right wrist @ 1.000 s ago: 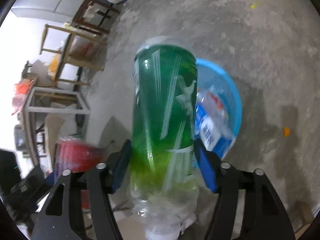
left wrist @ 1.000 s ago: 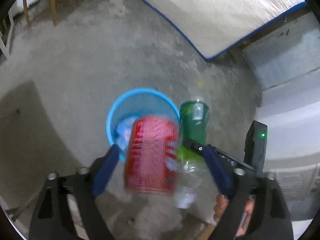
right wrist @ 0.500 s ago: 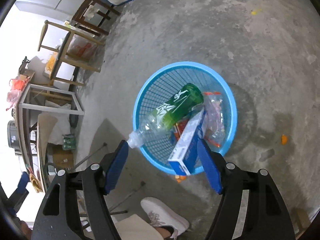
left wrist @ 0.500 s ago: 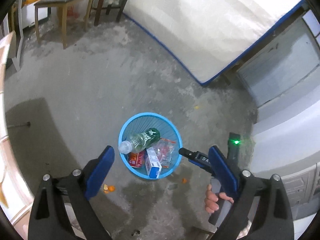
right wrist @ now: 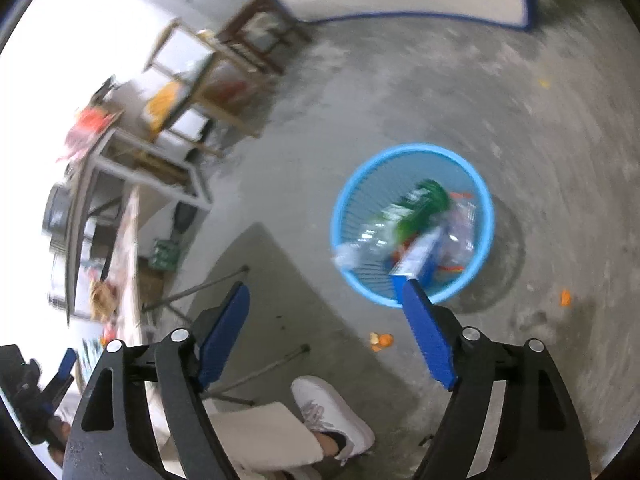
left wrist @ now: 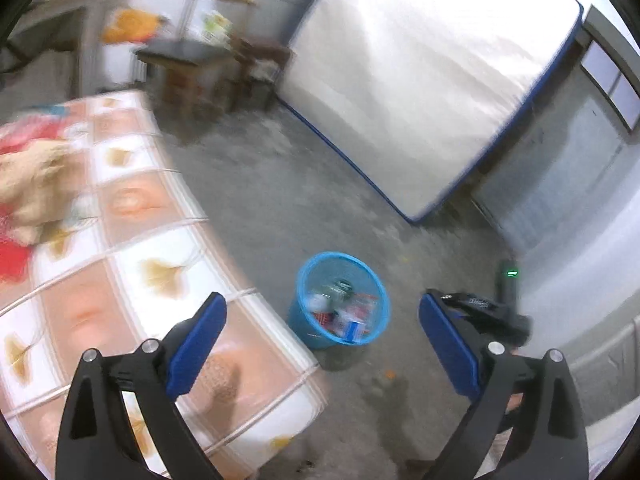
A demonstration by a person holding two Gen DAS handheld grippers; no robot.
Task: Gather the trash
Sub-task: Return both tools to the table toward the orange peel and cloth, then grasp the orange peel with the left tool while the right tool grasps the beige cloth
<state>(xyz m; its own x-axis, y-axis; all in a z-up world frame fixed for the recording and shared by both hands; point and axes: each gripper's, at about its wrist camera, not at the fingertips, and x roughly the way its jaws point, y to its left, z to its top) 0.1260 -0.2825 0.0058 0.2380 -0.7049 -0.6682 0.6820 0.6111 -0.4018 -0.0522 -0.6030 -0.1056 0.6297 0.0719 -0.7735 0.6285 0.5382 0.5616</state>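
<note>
Drop step looks done: bottle (right wrist: 416,204) lies in basket (right wrist: 352,184). Left gripper (left wrist: 320,344) and right gripper (right wrist: 326,336) both spread wide, empty, right jaws just opening. Next: probably orange scraps (right wrist: 381,340) on floor (right wrist: 540,120).

A basket (right wrist: 412,224) is seen on the floor (right wrist: 520,120), with a bottle (right wrist: 404,212) and a carton (right wrist: 416,258) lying inside it. From the basket, a table (left wrist: 120,280) is placed at nine o'clock in the left wrist view, and a mattress (left wrist: 420,80) is propped at one o'clock. In the right wrist view, a shoe (right wrist: 332,416) is found at seven o'clock of the basket, with chairs (right wrist: 224,68) at ten o'clock.
</note>
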